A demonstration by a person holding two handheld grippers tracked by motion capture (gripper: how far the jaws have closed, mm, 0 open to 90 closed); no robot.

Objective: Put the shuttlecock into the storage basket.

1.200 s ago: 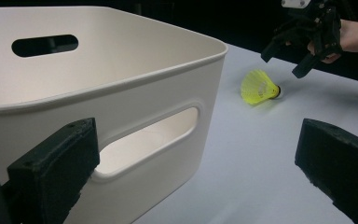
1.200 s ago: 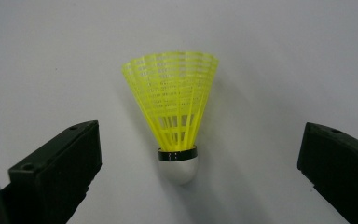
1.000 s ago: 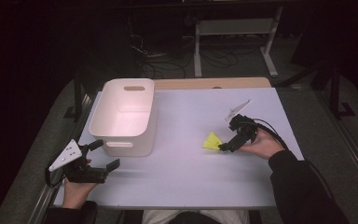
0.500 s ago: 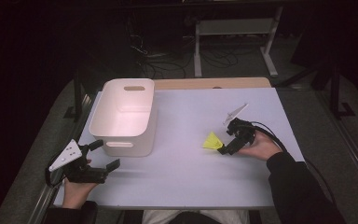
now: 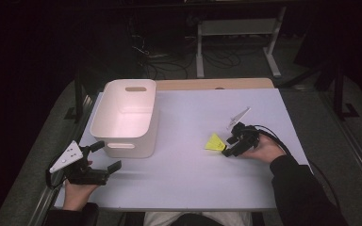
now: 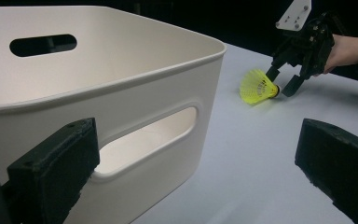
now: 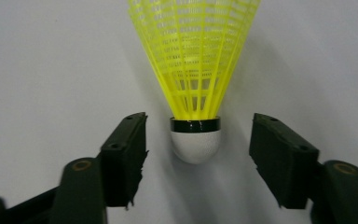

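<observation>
A yellow shuttlecock (image 5: 214,142) lies on its side on the white desk (image 5: 188,188), right of centre in the high view, its white cork tip pointing at the right gripper (image 5: 230,147) held in the person's right hand (image 5: 263,150). In the right gripper view the shuttlecock (image 7: 195,70) rises from the middle of the frame with its cork between the 2 black jaws; the jaws have just been closing around it, yet a gap remains on each side and the pads do not touch it. At the lower left of the high view the left gripper (image 5: 104,158) rests in the person's left hand (image 5: 78,193) near the desk's front edge, its jaws standing wide with nothing between them, just in front of a white plastic bin (image 5: 127,117) with cut-out handles. The left gripper view looks past the bin's near wall (image 6: 121,107) to the shuttlecock (image 6: 257,87) and the right gripper (image 6: 284,84) at the upper right of the frame.
</observation>
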